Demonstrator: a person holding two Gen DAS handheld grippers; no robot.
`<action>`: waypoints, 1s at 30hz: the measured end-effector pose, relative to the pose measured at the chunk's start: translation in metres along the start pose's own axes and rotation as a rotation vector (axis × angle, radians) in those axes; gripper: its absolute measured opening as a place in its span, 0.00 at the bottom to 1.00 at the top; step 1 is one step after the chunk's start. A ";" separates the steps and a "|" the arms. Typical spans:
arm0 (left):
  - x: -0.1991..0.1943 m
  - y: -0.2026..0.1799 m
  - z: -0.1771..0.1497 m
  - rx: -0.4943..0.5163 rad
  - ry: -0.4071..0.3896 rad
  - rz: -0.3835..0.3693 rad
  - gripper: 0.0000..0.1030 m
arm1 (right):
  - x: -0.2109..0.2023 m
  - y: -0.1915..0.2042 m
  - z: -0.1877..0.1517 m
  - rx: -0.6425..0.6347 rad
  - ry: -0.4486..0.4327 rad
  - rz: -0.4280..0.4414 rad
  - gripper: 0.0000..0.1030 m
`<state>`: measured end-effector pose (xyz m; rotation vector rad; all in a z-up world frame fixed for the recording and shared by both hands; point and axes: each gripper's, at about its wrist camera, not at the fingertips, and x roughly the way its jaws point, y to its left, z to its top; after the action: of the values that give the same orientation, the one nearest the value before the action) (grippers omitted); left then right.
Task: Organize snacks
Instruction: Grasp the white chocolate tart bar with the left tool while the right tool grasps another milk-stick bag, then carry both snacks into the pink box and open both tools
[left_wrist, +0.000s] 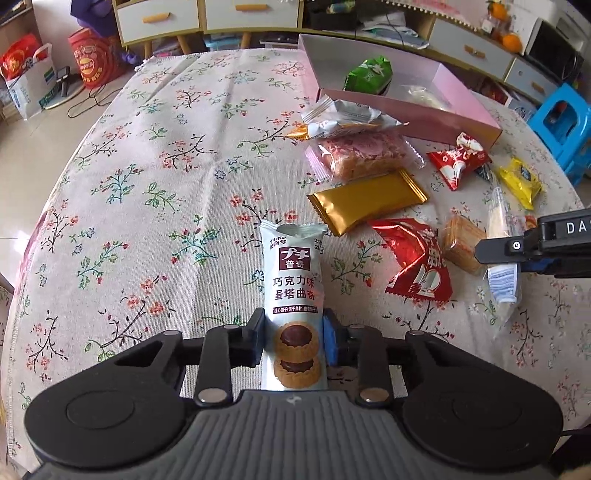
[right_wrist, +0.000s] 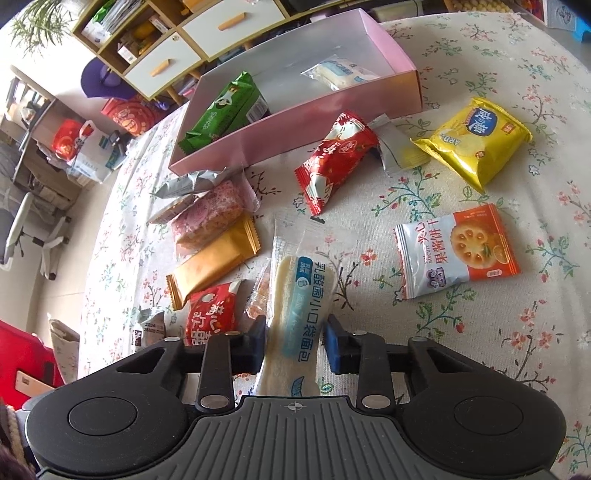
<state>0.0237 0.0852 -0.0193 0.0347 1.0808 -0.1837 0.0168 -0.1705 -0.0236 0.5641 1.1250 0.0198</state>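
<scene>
Both grips set: left hand-held gripper pinching cookie pack, right hand-held gripper pinching bread pouch. Lift straight, clear pink box wall before release.

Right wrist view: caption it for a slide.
Right tongs shut on a clear-wrapped white bread stick, loose snack packets around it on the floral tablecloth, open pink cardboard box beyond.
</scene>
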 end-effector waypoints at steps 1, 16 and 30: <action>-0.001 0.000 0.001 -0.002 -0.003 -0.002 0.27 | -0.001 0.000 0.000 0.000 -0.003 0.004 0.26; -0.015 -0.007 0.017 -0.010 -0.060 -0.044 0.27 | -0.018 -0.004 0.011 0.021 -0.043 0.038 0.24; -0.025 -0.036 0.053 -0.024 -0.129 -0.104 0.27 | -0.039 -0.018 0.039 0.087 -0.122 0.066 0.24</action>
<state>0.0521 0.0467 0.0298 -0.0546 0.9569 -0.2635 0.0285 -0.2135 0.0137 0.6710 0.9920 -0.0064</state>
